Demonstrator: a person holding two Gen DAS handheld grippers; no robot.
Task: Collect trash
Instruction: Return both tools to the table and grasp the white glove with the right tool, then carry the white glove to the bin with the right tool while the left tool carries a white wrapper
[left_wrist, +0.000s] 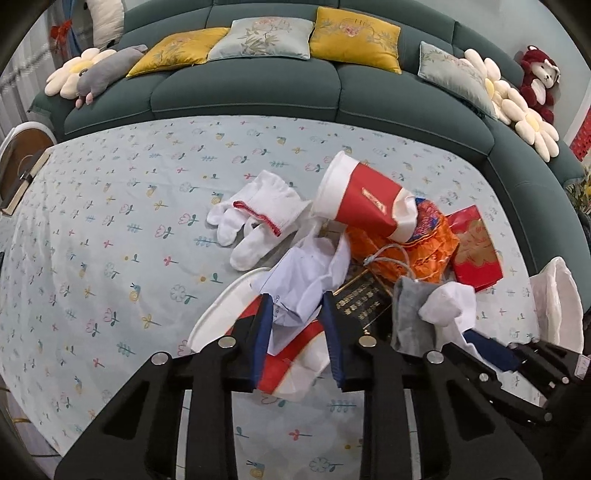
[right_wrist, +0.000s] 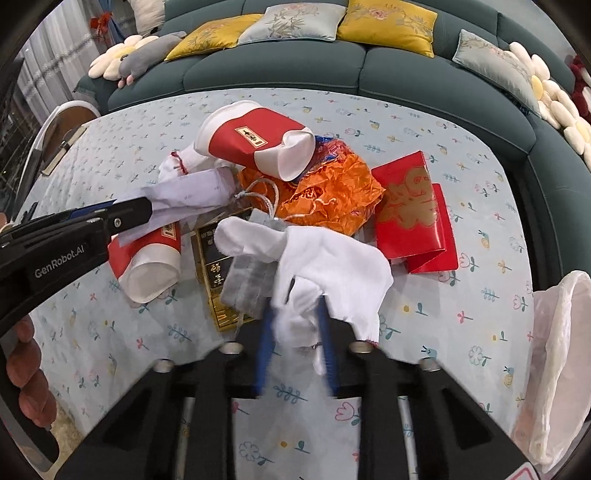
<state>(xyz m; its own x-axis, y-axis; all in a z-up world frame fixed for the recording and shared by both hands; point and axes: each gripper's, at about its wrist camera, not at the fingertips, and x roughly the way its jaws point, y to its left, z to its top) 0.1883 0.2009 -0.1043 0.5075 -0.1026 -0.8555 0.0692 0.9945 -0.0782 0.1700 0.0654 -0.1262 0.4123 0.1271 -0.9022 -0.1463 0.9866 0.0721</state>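
Down between the blue pads of the left gripper (left_wrist: 295, 321) sits a crumpled sheet of pale paper (left_wrist: 306, 273), pinched from both sides; the same grip shows from the side in the right wrist view, where the paper (right_wrist: 195, 195) sticks out past the black jaw tips. Under that paper lies a crushed red-and-white paper cup (left_wrist: 291, 354) on its side. The right gripper (right_wrist: 297, 325) is clenched on a white cloth glove (right_wrist: 325, 258), the fabric bunched between its blue pads, with a grey mask (right_wrist: 247, 280) just beside it on the left. Around both lies the rest of the trash heap: a black-and-gold box (right_wrist: 218, 273), an orange wrapper (right_wrist: 332, 195), a second red-and-white cup (right_wrist: 255, 144) tilted on top, red envelopes (right_wrist: 413, 214) to the right and another white glove (left_wrist: 255, 218) to the left. All of it rests on a flower-printed cloth (left_wrist: 110, 229) in front of a dark green sofa (left_wrist: 243, 92). A white plastic bag (right_wrist: 554, 350) stands at the right edge.
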